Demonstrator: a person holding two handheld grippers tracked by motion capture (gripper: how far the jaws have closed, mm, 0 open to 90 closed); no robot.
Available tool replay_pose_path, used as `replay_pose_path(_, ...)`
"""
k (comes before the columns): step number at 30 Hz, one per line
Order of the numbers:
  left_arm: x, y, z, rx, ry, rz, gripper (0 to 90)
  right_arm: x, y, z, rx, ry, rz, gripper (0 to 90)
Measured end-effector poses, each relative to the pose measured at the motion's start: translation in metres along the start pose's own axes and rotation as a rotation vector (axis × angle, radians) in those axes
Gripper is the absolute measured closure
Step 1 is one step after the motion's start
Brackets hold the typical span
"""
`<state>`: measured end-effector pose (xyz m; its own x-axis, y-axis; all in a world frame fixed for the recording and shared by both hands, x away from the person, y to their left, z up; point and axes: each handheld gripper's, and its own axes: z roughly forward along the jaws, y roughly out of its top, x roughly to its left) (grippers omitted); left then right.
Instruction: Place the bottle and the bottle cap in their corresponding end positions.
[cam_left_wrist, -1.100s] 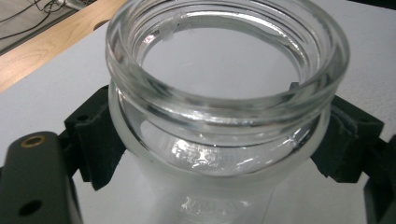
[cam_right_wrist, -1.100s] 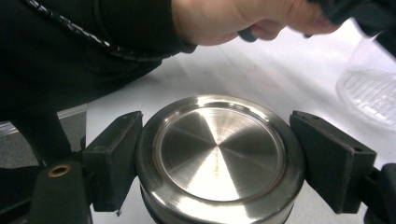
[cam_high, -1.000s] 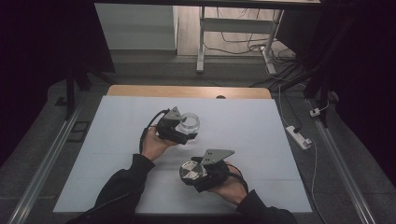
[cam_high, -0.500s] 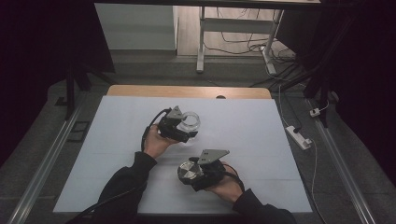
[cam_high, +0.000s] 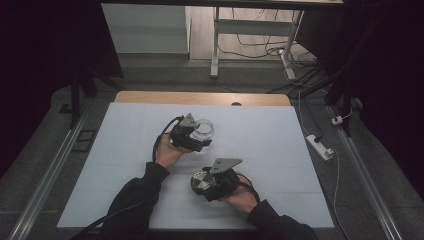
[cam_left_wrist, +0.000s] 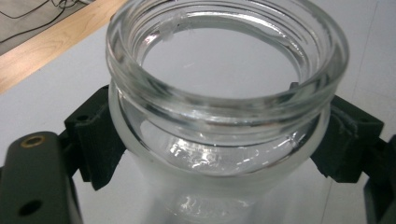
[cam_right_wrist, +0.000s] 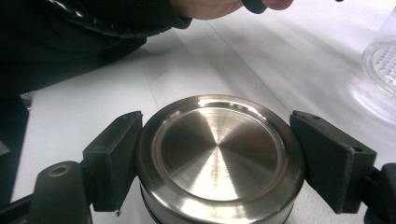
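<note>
White sheeting covered the counter (cam_high: 280, 150), with dark floor and cables beyond. The left claw (cam_high: 200, 137) was clamped round a clear jar (cam_left_wrist: 219, 107) just under its threaded rim, mouth open, toward the counter's far middle. The right claw (cam_high: 202, 184) gripped a steel lid (cam_right_wrist: 219, 156) by its sides, nearer the person and well apart from the jar. Likely the lid had to go on next: carry it over the mouth, level it, and turn. Whether the jar rested on the counter was unclear, and its base was cut off.
</note>
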<state>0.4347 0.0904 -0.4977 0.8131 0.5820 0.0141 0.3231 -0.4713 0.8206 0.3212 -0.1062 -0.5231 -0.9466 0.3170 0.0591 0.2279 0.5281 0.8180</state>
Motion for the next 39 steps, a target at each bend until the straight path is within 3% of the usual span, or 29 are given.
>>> replay_pose_path(8,0.001,-0.005,0.005,0.015,0.007,-0.008,15.8,-0.002,-0.002,0.010,0.041,-0.022,-0.024,19.6)
replay_pose_path(16,-0.001,-0.008,0.011,0.041,-0.001,0.002,15.7,-0.005,-0.005,0.015,0.078,-0.027,-0.007,19.4)
replay_pose_path(22,0.001,-0.010,0.011,0.042,-0.012,-0.014,15.6,-0.006,-0.005,0.017,0.100,-0.021,0.004,19.0)
replay_pose_path(28,0.003,-0.013,0.009,0.053,-0.020,-0.026,15.3,-0.004,-0.005,0.020,0.128,-0.038,-0.014,18.4)
replay_pose_path(32,0.000,-0.012,0.011,0.055,0.000,-0.024,13.9,-0.004,-0.005,0.019,0.125,-0.039,0.001,16.3)
replay_pose_path(39,0.000,-0.013,0.008,0.049,-0.036,-0.041,7.3,-0.004,-0.004,0.018,0.107,-0.033,0.020,12.0)
